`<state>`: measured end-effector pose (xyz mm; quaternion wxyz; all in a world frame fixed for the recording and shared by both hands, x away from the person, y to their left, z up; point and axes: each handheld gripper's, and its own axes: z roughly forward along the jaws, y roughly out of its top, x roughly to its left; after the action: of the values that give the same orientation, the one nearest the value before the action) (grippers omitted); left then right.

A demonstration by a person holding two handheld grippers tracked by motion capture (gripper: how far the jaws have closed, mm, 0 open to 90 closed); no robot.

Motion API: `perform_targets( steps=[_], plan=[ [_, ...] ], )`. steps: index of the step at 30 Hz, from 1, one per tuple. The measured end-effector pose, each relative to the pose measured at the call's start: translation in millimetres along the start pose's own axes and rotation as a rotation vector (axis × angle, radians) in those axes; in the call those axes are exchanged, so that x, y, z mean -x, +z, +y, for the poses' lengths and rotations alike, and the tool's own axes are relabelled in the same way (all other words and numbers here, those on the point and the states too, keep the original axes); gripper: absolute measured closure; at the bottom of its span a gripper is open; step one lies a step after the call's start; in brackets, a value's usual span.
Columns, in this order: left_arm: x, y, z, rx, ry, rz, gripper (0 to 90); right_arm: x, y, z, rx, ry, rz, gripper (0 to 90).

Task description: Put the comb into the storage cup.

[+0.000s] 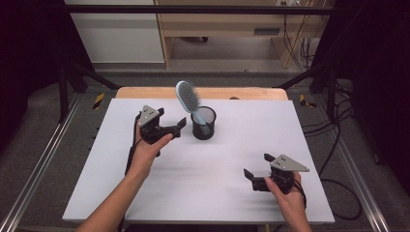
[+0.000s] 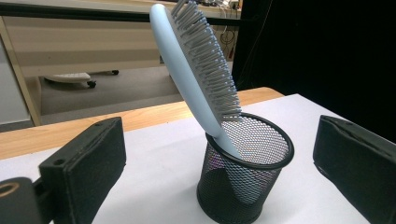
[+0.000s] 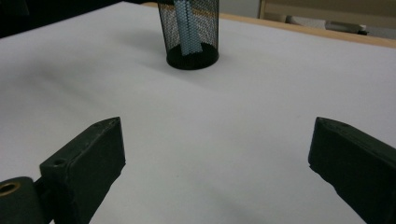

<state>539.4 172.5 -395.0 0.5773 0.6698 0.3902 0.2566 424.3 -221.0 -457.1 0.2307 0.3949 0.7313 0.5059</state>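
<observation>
A light blue hairbrush (image 1: 187,96) stands handle-down in a black mesh cup (image 1: 203,124) at the back middle of the white table, leaning left with its bristles facing right. My left gripper (image 1: 180,127) is open just left of the cup, apart from it. In the left gripper view the brush (image 2: 196,70) and cup (image 2: 245,182) sit between and beyond the open jaws (image 2: 218,149). My right gripper (image 1: 257,165) is open near the front right, holding nothing. The right gripper view shows the cup (image 3: 205,28) far ahead of its open jaws (image 3: 217,140), with the brush handle (image 3: 186,28) visible through the mesh.
The white table sheet (image 1: 217,159) lies over a wooden top (image 1: 145,92) whose back edge shows. Metal rails (image 1: 38,159) run along both sides. Cables (image 1: 338,159) trail on the floor at the right. A wooden shelf unit (image 1: 217,29) stands behind.
</observation>
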Motion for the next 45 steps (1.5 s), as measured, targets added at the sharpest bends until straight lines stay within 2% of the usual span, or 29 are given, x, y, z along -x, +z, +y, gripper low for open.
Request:
perform_targets(
  steps=[6,8,10,12,13,16,23,25,30,34,37,41,45],
  plan=[
    [-5.2,-12.1,1.0,0.025,-0.016,0.0,2.5,0.0,-3.6,7.0,0.043,0.036,-0.033,3.5],
    [-7.6,-14.5,-1.4,0.027,-0.028,0.005,2.6,1.7,-3.4,9.7,0.037,0.026,-0.041,3.8],
    [-10.5,-17.8,-3.3,0.03,-0.036,0.01,2.4,3.6,-2.9,12.0,0.027,0.037,-0.049,5.1],
    [-13.7,-22.1,-3.9,0.035,-0.04,0.014,2.4,4.7,-4.6,14.5,0.028,0.007,-0.064,4.8],
    [-15.3,-24.5,-3.9,0.04,-0.043,0.016,2.4,5.4,-6.4,15.9,0.035,-0.002,-0.072,5.1],
    [-20.5,-30.5,-3.2,0.05,-0.051,0.026,2.4,10.2,-13.9,18.2,0.073,0.015,-0.078,6.1],
    [-32.2,-46.8,-1.0,0.07,-0.058,0.049,2.4,18.9,-21.7,7.1,0.111,0.022,-0.129,5.2],
    [-35.8,-52.4,-0.7,0.068,-0.054,0.058,2.4,20.6,-22.1,1.0,0.139,0.031,-0.144,4.1],
    [-43.6,-65.7,-3.1,0.071,-0.055,0.074,2.4,22.1,-24.5,-5.4,0.15,0.037,-0.146,3.8],
    [-50.3,-75.2,-5.5,0.074,-0.063,0.091,2.4,19.5,-22.2,-8.9,0.134,0.039,-0.128,3.8],
    [-53.9,-82.8,-5.6,0.077,-0.06,0.1,2.4,17.6,-20.5,-9.5,0.122,0.021,-0.119,3.7],
    [-57.5,-92.8,-5.7,0.074,-0.046,0.105,2.4,16.6,-19.7,-10.2,0.112,0.009,-0.112,3.7],
    [-60.2,-104.4,-6.2,0.082,-0.011,0.103,2.4,14.6,-19.9,-10.4,0.107,-0.001,-0.107,3.7]
  ],
)
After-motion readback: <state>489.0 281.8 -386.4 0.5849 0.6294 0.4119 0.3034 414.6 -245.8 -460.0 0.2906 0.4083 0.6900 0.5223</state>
